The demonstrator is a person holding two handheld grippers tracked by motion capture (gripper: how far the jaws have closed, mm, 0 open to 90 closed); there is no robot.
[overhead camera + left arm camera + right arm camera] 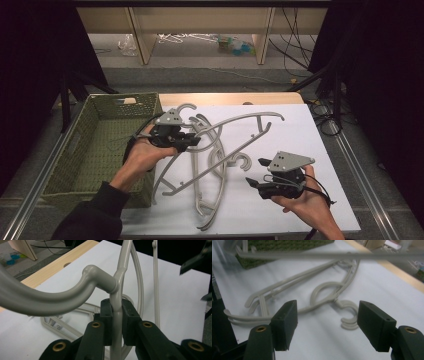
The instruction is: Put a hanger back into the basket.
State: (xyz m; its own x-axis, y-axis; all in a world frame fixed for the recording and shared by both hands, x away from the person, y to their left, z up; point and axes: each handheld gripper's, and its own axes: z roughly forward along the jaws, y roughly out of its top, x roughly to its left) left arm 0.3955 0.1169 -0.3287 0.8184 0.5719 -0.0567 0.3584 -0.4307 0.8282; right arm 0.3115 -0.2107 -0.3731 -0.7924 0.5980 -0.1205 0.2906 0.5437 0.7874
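Several grey plastic hangers lie in a heap (210, 197) on the white table cover. My left gripper (192, 141) is shut on one grey hanger (240, 120) just below its hook, holding it raised and tilted over the heap. In the left gripper view the pads (107, 315) clamp the thin neck of that hanger (75, 292) on both sides. My right gripper (256, 173) stands open at the front right of the table with nothing between its jaws. The right gripper view looks past the right gripper (327, 315) at the lying hangers (322, 292); the raised hanger (324, 255) crosses the top, blurred.
A green woven basket (85, 120) stands at the table's left, beside my left hand. The white cover (310, 145) is bare to the right of the hangers. A wooden table edge (225, 98) runs along the back, with shelving and floor clutter (232, 45) beyond.
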